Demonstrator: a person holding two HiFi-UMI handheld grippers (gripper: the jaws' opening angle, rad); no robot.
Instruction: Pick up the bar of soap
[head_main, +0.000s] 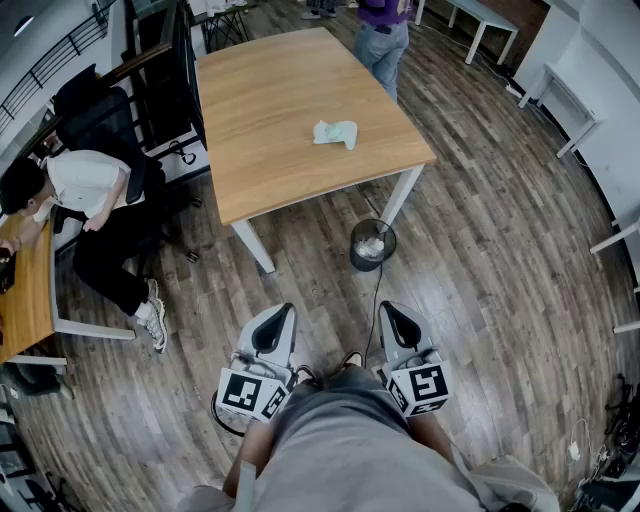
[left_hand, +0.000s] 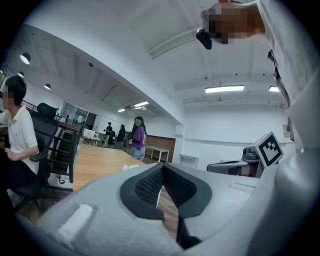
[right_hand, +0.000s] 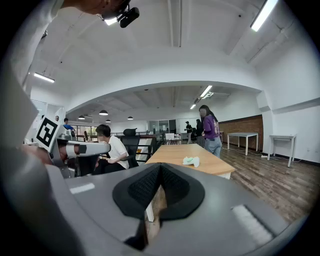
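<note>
Left gripper (head_main: 278, 318) and right gripper (head_main: 395, 315), grey, hand-held: jaws pressed together on both, nothing between them, well short of the light wooden white-legged table (head_main: 270, 150). Seated white-shirted person (head_main: 85, 190) left of table; purple-topped person (head_main: 382, 30) at far edge. Black round waste bin (head_main: 372, 245) beside near right leg, holding crumpled white paper (head_main: 372, 247). Pale green bar of soap (head_main: 335, 133) lies on the tabletop, near the right edge.

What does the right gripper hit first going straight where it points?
Right gripper likely meets the wooden table, near its front edge or white leg; only floor before that. Depth is unclear.
</note>
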